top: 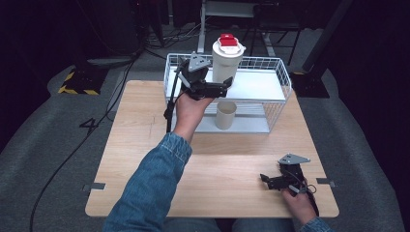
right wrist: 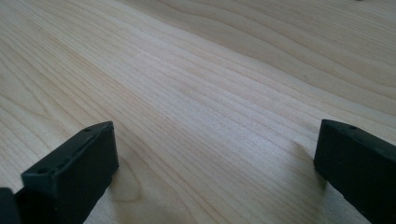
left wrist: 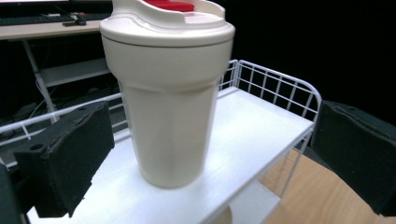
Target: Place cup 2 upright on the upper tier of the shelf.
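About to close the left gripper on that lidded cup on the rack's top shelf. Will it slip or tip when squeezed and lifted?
The cup looks like stiff, smooth plastic, so it may slide against the pads. It narrows toward its base under a wide lid, so it probably tips easily if nudged. The left gripper stands open around it; a grip just under the lid likely holds best.

A cream tumbler (left wrist: 168, 107) with a red-topped lid (top: 228, 40) stands on the white wire shelf (top: 263, 87). Below it sits a beige cup (top: 226, 115). The table (top: 222, 169) is pale woodgrain; the sleeve (top: 152, 188) blue denim.
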Demonstrator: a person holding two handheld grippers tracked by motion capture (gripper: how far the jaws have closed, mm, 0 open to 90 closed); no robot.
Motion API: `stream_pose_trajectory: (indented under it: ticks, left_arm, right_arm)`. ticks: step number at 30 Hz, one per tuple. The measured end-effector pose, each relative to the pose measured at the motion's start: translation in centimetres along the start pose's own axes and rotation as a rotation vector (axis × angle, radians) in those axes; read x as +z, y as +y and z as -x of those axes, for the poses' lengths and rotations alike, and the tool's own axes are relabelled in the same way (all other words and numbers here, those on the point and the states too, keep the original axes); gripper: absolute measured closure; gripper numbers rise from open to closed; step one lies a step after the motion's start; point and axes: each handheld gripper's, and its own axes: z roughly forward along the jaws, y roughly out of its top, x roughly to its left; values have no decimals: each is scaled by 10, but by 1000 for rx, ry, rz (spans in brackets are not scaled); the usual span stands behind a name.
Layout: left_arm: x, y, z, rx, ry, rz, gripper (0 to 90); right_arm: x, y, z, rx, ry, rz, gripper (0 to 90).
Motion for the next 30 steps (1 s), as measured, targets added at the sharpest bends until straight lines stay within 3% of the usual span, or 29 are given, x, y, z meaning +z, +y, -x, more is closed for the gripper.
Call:
stream_pose_trajectory:
  ticks: [5,16,23,30]
  left_arm:
    - [-21,-10,10,27,-5,-32,0]
    - [-67,-39,14,51,12,-63,0]
    - [-98,-67,14,66,49,-70,0]
    - [-120,-99,11,58,47,-85,1]
  right_arm:
    - [0,0,0,0,0,0,0]
    - [0,0,0,-8,5,-2,0]
    - [0,0,0,-15,10,-2,0]
    - [0,1,0,-17,14,-3,0]
